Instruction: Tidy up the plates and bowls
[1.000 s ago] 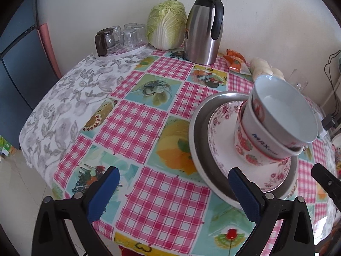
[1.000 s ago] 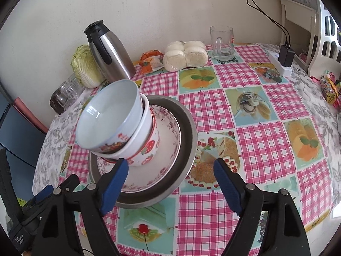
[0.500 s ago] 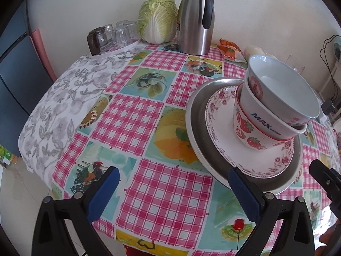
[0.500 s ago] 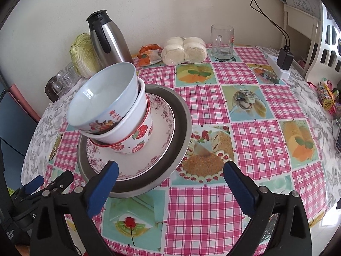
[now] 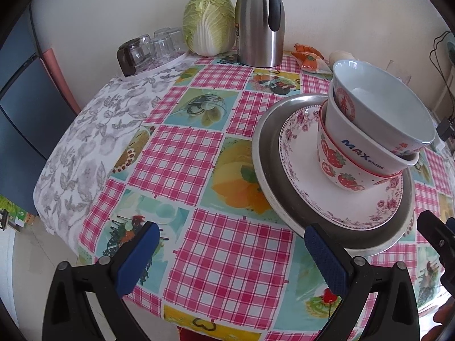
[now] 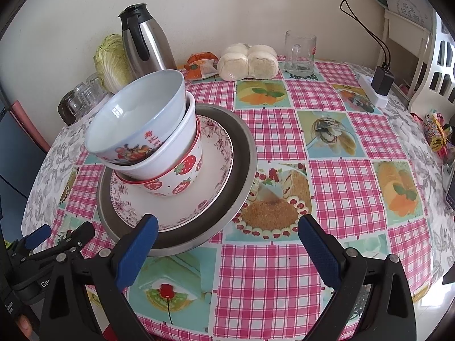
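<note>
A steel plate lies on the checked tablecloth. It carries a floral plate. On that plate stand three nested bowls, leaning: a strawberry bowl, a white bowl and a pale blue bowl on top. My left gripper is open over the cloth, just left of the steel plate's near rim, holding nothing. My right gripper is open at the plate's near right rim, with nothing between its fingers.
At the back by the wall stand a steel thermos jug, a cabbage and upturned glasses. Bagged buns, a snack packet, a glass mug and a charger sit farther right. The table's near edge lies under both grippers.
The right gripper's jaws have spread wider. Both views have rolled slightly, so the stack sits a little differently in frame; the dishes themselves have not moved.
</note>
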The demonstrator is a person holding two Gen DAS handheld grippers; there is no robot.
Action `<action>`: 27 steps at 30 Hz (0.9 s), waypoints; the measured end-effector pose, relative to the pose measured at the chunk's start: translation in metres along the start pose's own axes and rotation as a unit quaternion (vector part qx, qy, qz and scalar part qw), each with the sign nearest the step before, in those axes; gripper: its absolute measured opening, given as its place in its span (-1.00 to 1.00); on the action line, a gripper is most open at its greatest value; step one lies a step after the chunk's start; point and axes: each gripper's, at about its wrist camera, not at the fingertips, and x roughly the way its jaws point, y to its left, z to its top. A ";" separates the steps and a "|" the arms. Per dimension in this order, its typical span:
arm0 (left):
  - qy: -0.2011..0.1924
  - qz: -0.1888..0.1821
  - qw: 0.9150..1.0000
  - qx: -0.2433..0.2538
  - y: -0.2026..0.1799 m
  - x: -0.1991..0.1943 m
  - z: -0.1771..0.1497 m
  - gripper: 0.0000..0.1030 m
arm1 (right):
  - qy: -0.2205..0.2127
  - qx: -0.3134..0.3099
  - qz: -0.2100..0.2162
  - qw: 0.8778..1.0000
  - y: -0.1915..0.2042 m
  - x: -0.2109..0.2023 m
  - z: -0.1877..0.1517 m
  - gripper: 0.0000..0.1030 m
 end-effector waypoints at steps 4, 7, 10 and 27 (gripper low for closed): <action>0.001 0.014 1.000 0.007 -0.001 0.001 0.000 1.00 | 0.003 -0.001 0.000 1.000 0.000 0.001 0.000 0.92; 0.000 0.021 1.000 0.010 -0.002 0.001 -0.001 1.00 | 0.006 -0.001 0.000 1.000 0.001 0.002 0.000 0.92; 0.000 0.016 1.000 0.007 -0.001 0.001 0.000 1.00 | 0.008 -0.001 -0.001 1.000 0.000 0.002 0.000 0.92; -0.006 0.027 1.000 0.002 -0.001 -0.001 0.001 1.00 | 0.015 -0.006 0.000 1.000 0.003 0.006 -0.001 0.92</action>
